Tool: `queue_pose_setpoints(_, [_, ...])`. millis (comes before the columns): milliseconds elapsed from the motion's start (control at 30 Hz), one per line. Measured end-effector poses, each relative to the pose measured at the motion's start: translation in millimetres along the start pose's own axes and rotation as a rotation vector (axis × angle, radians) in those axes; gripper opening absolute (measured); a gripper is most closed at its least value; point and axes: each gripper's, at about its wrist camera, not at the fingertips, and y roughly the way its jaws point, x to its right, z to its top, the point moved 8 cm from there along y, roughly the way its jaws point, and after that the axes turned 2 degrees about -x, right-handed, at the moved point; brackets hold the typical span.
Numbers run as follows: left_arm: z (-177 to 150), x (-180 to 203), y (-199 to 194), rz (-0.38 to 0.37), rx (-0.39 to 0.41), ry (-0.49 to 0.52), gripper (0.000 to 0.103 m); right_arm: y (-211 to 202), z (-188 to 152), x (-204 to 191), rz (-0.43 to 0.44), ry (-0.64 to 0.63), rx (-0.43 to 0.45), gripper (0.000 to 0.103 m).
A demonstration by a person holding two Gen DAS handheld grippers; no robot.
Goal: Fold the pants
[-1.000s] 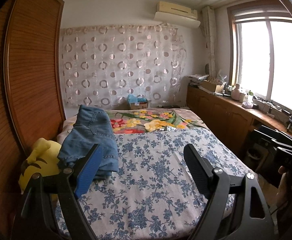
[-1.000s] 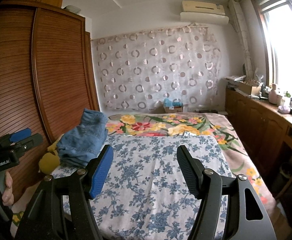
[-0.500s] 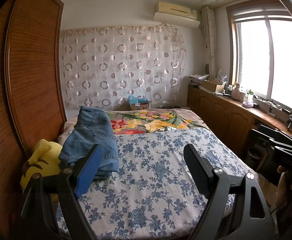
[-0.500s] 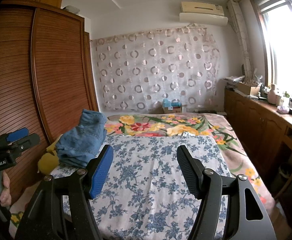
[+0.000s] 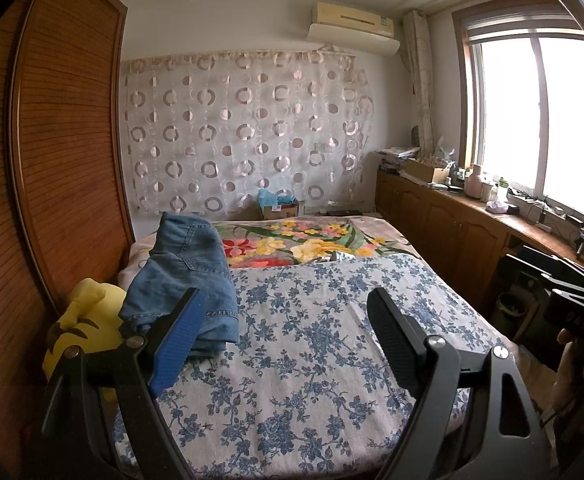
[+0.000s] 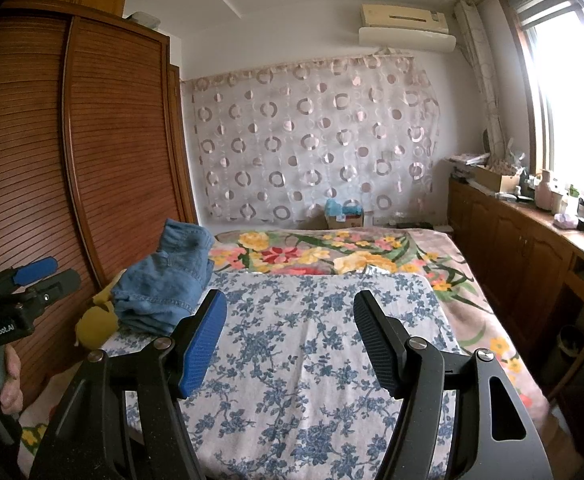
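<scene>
Blue denim pants lie bunched in a heap at the left side of the bed, partly on a yellow plush toy. They also show in the right wrist view. My left gripper is open and empty, held above the near end of the bed, well short of the pants. My right gripper is open and empty, also above the near end of the bed. The left gripper shows at the left edge of the right wrist view.
The bed has a blue floral cover over a flowered blanket. A wooden wardrobe stands close along the left. Low wooden cabinets with clutter run under the window on the right. A box sits beyond the bed.
Both grippers have drifted very slightly; the view barely shifts. The pants have not moved and both grippers stay open.
</scene>
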Motion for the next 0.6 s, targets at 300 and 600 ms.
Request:
queue_pose_setpoints(300, [-0.2, 0.6, 0.0, 0.001, -0.001, -0.001, 0.083, 0.4, 0.3, 0.2, 0.0, -0.001, 0.0, 0.068])
queue_pose_setpoints(600, [-0.3, 0.8, 0.2, 0.0, -0.001, 0.003, 0.083, 0.5, -0.3, -1.4, 0.002, 0.002, 0.0, 0.068])
